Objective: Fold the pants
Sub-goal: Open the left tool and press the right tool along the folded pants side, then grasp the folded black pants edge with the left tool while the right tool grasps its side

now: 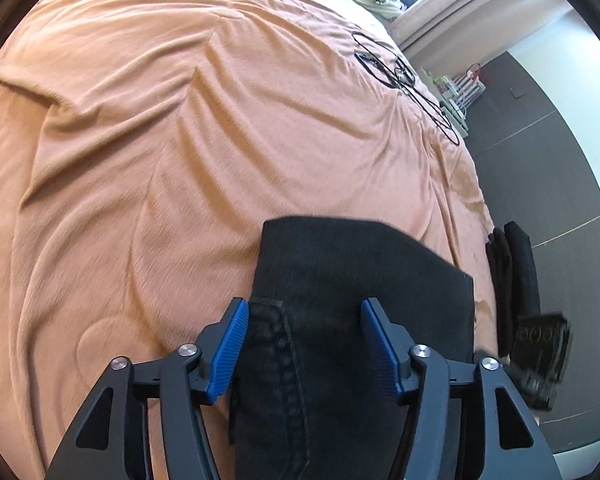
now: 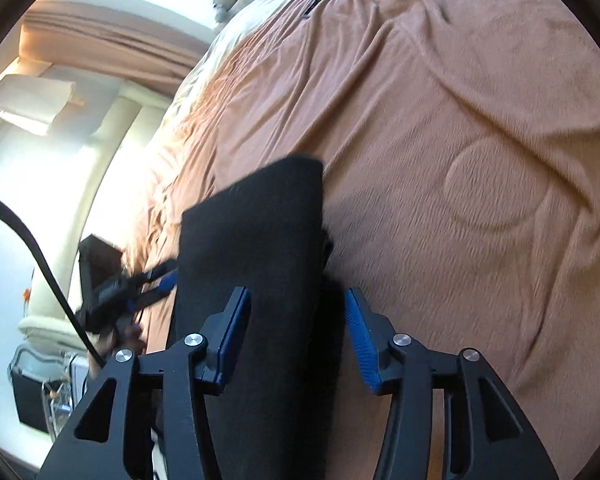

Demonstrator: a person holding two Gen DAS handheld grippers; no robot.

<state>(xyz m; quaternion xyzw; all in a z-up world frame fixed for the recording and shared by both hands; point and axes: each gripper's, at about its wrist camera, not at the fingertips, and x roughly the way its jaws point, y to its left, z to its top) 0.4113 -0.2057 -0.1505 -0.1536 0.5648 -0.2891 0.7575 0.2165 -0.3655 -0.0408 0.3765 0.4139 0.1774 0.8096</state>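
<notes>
Black pants (image 1: 352,320), folded into a thick stack, lie on the orange blanket (image 1: 180,140) near the bed's edge. Left gripper (image 1: 304,322): jaws parted, blue pads to either side of the stitched seam, not pressing the cloth. Right gripper (image 2: 298,312): jaws parted over the fold; grip on the cloth unclear. Black cables (image 1: 404,76) far up the blanket.

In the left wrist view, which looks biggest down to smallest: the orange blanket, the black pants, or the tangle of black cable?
1. Orange blanket, fills most of the view.
2. Black pants, though nearness to the camera enlarges them.
3. Black cable, far off, so its true size is unsure.
</notes>
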